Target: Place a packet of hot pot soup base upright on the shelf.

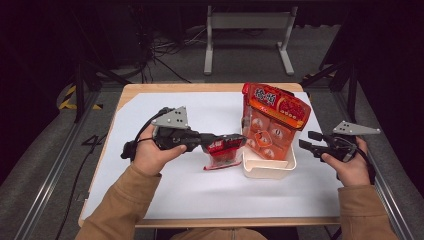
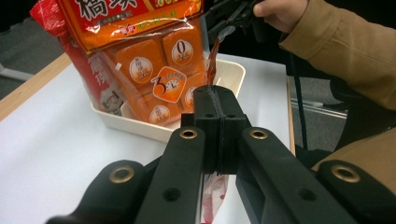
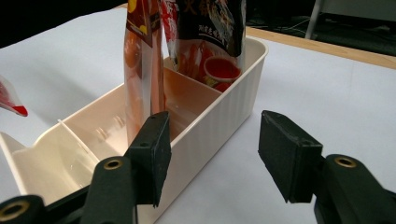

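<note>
Pinching a crinkly red packet (image 1: pixel 221 151) in our left gripper (image 1: pixel 239 141), we see glossy orange bags (image 1: pixel 272 122) upright in the ribbed cream bin (image 1: pixel 267 169); at three o'clock our right gripper (image 1: pixel 305 140) gapes empty.

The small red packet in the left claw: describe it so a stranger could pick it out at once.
On the white table sheet stands a cream divided bin holding a big orange snack bag. Just left of the bin, outside it, hangs the small red-and-clear packet, pinched by the left claw.

The white desk (image 1: pixel 165 195) is brightly and evenly lit from above, while the room around it sinks into near-black. Both gripper views are soft, and the black jaws up close are blurred.
</note>
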`<move>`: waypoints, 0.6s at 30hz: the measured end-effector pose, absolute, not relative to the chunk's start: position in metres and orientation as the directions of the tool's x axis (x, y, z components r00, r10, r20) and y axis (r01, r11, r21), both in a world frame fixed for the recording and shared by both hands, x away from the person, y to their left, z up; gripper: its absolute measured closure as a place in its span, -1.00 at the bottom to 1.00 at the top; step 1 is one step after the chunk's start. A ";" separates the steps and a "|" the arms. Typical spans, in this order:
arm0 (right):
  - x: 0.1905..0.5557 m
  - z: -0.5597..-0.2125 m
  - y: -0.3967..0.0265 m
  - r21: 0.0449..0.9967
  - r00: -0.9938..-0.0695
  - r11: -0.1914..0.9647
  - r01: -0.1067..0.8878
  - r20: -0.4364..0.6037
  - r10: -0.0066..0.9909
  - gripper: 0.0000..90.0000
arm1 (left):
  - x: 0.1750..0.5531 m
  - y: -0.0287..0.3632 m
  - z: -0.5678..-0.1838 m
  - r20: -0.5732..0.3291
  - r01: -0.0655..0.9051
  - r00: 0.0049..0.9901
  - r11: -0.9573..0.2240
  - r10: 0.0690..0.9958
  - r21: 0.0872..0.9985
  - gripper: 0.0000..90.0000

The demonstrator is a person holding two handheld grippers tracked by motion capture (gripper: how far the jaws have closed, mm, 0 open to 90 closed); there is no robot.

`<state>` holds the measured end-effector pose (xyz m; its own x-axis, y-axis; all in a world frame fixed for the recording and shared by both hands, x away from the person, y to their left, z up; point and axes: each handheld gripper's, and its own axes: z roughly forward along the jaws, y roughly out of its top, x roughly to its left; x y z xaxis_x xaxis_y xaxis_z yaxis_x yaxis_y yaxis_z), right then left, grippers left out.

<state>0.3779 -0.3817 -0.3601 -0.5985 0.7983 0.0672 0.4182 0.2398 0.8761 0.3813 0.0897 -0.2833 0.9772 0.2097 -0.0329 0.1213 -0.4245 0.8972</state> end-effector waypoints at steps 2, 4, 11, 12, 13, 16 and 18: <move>0.378 -0.360 -0.382 0.876 -0.598 0.238 0.420 0.069 0.798 -0.02 | 0.382 0.088 -0.283 -0.030 0.119 0.977 -0.426 0.211 0.897 0.99; 0.378 -0.360 -0.382 0.877 -0.598 0.235 0.420 0.072 0.798 -0.02 | 0.384 0.085 -0.282 -0.030 0.119 0.977 -0.423 0.211 0.898 0.99; 0.380 -0.361 -0.383 0.876 -0.598 0.234 0.421 0.075 0.798 -0.02 | 0.385 0.077 -0.275 -0.030 0.111 0.979 -0.401 0.201 0.909 0.99; 0.381 -0.361 -0.383 0.876 -0.597 0.233 0.423 0.076 0.799 -0.02 | 0.385 0.075 -0.274 -0.026 0.104 0.980 -0.400 0.196 0.911 0.99; 0.381 -0.361 -0.383 0.876 -0.598 0.235 0.422 0.074 0.798 -0.02 | 0.384 0.073 -0.274 -0.026 0.102 0.981 -0.399 0.193 0.911 0.99; 0.381 -0.361 -0.382 0.875 -0.599 0.236 0.423 0.074 0.798 -0.02 | 0.384 0.070 -0.272 -0.018 0.091 0.982 -0.387 0.189 0.917 0.99; 0.381 -0.361 -0.382 0.875 -0.598 0.235 0.424 0.076 0.798 -0.02 | 0.384 0.068 -0.272 -0.020 0.092 0.982 -0.380 0.189 0.920 0.99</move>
